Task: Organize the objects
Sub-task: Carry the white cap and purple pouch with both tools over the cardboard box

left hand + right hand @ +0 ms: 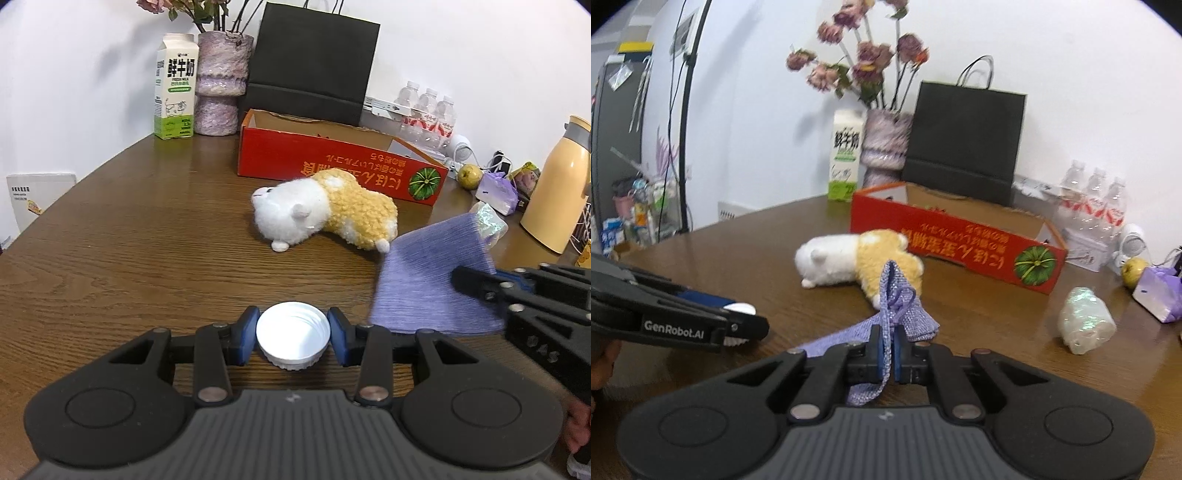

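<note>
Red cardboard box [332, 162] behind plush toy [325, 210], contents hidden.

Even, soft indoor light, bright white wall [92, 92], faint shadow of the flowers [864, 62] on it, mild sheen on the wooden table [129, 240], strong fisheye bending and dark corners at the edges — left view sharp, right view softly blurred throughout.

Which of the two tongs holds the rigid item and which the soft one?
The left tongs grip the white cap, rigid plastic; the right tongs pinch the limp purple cloth.
</note>
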Demonstrator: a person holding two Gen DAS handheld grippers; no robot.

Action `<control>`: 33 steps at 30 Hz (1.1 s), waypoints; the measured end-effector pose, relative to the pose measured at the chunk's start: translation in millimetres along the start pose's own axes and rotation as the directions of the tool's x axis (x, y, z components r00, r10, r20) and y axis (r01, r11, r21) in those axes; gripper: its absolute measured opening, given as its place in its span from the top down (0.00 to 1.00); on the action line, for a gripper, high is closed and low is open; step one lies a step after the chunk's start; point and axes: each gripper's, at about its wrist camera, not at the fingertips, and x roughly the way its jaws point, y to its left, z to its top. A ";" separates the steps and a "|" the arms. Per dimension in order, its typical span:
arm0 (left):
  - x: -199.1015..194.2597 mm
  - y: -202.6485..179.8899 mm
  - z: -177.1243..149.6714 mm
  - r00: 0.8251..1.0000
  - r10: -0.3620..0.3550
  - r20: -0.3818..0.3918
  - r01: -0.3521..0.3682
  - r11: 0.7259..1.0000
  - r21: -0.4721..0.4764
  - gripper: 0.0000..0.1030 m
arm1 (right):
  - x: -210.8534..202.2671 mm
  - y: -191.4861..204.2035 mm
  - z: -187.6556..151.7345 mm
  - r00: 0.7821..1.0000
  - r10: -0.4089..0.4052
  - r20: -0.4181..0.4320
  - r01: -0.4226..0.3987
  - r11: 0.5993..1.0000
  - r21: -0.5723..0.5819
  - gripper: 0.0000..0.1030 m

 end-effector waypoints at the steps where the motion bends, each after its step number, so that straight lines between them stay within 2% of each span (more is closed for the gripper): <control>1: -0.6 -0.3 -0.2 1.000 0.001 0.003 -0.001 1.000 0.001 0.60 | -4.2 -1.7 -0.7 1.000 -0.003 0.018 0.003 1.000 0.012 0.96; 5: -5.5 -5.8 -0.5 0.999 0.030 0.027 -0.031 0.999 0.025 0.60 | -16.9 -7.8 -3.0 0.998 -0.014 0.061 0.011 0.999 0.044 0.96; 13: -19.6 -25.6 11.9 0.996 0.017 0.084 -0.023 0.998 0.062 0.60 | -31.4 -18.7 4.6 0.992 -0.022 0.124 0.012 0.997 0.082 0.96; 22: -24.4 -45.2 40.5 0.987 0.015 0.162 -0.026 0.997 0.072 0.60 | -33.9 -25.4 23.7 0.983 -0.039 0.177 0.023 0.996 0.091 0.96; 33: -16.4 -53.1 84.1 0.972 0.031 0.234 -0.046 0.997 0.059 0.60 | -18.0 -32.4 52.5 0.974 -0.062 0.218 0.039 0.994 0.105 0.96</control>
